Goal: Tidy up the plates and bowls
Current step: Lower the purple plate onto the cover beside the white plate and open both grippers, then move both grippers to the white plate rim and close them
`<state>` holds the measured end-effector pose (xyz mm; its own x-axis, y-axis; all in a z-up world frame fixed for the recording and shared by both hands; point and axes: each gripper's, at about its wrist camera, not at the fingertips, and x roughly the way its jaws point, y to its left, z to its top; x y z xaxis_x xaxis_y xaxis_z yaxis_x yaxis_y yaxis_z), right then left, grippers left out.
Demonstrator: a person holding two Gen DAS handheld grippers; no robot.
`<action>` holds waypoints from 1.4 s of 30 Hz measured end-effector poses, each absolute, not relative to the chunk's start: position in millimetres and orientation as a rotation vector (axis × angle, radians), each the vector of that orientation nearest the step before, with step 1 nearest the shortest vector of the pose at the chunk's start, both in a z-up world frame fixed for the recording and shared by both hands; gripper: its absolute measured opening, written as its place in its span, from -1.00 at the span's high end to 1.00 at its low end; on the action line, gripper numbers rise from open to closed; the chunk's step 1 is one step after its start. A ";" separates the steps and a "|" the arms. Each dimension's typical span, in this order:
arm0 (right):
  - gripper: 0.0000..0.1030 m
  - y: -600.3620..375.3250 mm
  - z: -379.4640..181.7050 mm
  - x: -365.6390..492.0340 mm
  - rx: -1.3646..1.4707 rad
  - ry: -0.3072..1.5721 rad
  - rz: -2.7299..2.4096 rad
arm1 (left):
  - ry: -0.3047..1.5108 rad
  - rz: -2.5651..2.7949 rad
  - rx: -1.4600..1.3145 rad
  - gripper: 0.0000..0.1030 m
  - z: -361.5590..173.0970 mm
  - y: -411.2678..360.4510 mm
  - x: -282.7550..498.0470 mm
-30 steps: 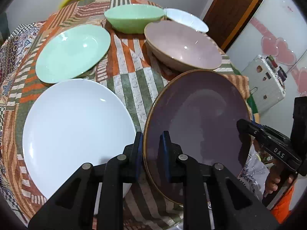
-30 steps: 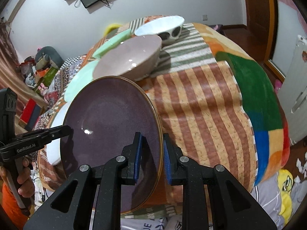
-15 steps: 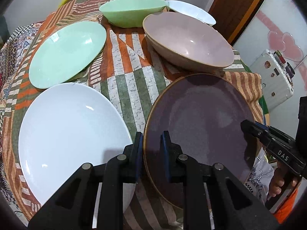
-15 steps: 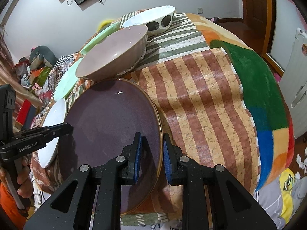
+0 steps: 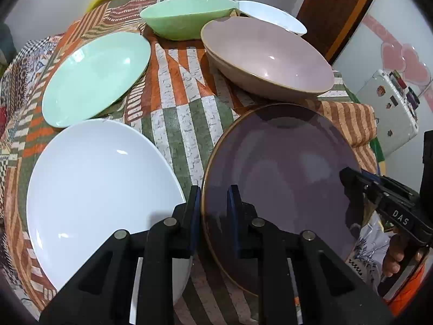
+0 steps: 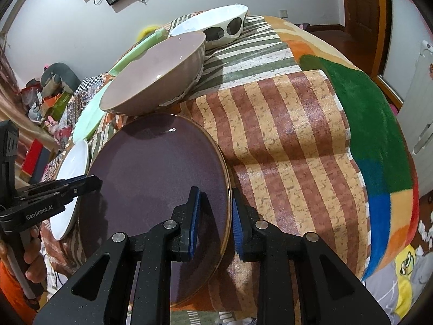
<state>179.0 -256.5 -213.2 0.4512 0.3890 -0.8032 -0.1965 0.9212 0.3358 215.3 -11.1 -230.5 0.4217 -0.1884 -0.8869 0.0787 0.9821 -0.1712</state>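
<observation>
Purple plate (image 5: pixel 284 168): lies on the striped tabletop (image 5: pixel 184 113), just before the mauve bowl (image 5: pixel 268 54). Left tool (image 5: pixel 213 216), marked "GenRobot.AI", pinches its left rim. Right tool (image 6: pixel 215 216), marked "DAS", straddles its right rim; its jaws have just been opening, slightly spread. White plate (image 5: pixel 100 189) just left of it.

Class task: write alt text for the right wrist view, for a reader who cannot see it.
The right gripper straddles the near rim of a dark purple plate on a striped cloth, its jaws just opening. The left gripper holds the plate's far edge; a mauve bowl sits behind.
</observation>
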 end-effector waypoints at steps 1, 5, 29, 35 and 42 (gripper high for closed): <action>0.57 -255.3 -212.9 179.3 0.203 1.047 0.364 | 1.124 -0.168 -0.119 0.65 -230.1 -10.1 213.8; 0.57 -251.8 -206.0 174.7 0.157 1.035 0.344 | 1.113 -0.178 -0.141 0.64 -221.9 -3.1 205.9; -0.13 -202.5 -115.9 136.4 0.071 0.791 0.461 | 0.756 -0.076 -0.094 -0.45 -106.0 52.6 108.3; -0.24 -176.1 -113.0 140.4 0.042 0.772 0.511 | 0.755 0.016 -0.108 -0.65 -111.0 92.4 98.7; -0.25 -139.9 -125.6 147.8 0.003 0.809 0.561 | 0.808 0.092 -0.172 -0.65 -138.9 138.0 99.9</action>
